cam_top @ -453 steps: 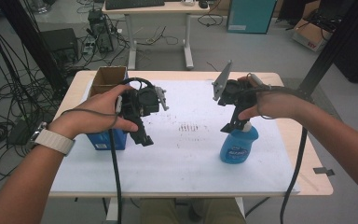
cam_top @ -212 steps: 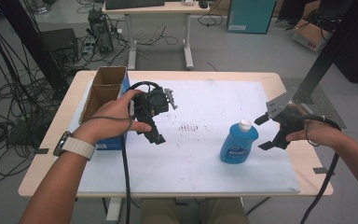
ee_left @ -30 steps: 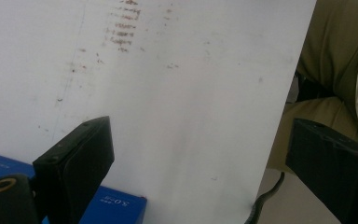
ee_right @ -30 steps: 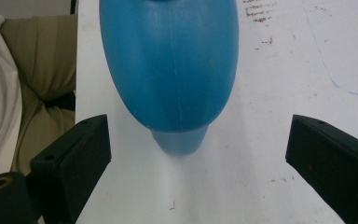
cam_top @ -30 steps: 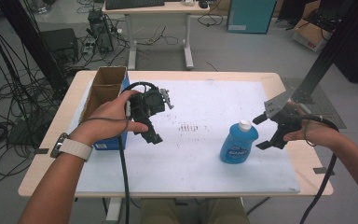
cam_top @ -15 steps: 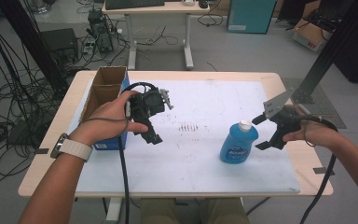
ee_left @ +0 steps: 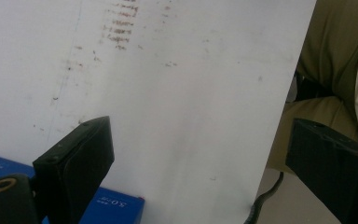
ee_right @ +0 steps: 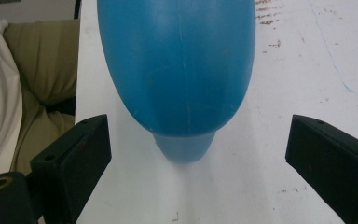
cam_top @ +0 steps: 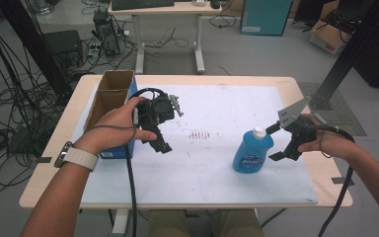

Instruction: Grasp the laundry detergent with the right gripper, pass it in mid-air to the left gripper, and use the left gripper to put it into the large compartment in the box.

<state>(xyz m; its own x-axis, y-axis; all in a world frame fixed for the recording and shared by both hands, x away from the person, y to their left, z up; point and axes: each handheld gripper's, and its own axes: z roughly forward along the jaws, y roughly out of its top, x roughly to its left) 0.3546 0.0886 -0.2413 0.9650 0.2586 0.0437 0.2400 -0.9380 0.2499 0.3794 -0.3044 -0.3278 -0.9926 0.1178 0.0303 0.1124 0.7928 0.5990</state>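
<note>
The right gripper is standing wide open just to the right of the blue bottle, its two jaws spread one above the other in the high view and pointing at the bottle's side. Neither jaw is touching the bottle; a clear gap is showing between the jaw tips and the blue plastic. In the right gripper view the bottle is sitting centred between the spread jaws, close ahead, with white surface visible on both sides of it.

The bottle is standing upright on the white mat, toward the right part of the table, its white cap on top.

The left gripper is being held over the left part of the mat, just beside the cardboard box, with its jaws angled down and toward the person. In the left gripper view its jaws are likewise spread wide, gripping nothing, with bare mat between them and a blue box edge at the lower left.

The two grippers are well apart.
</note>
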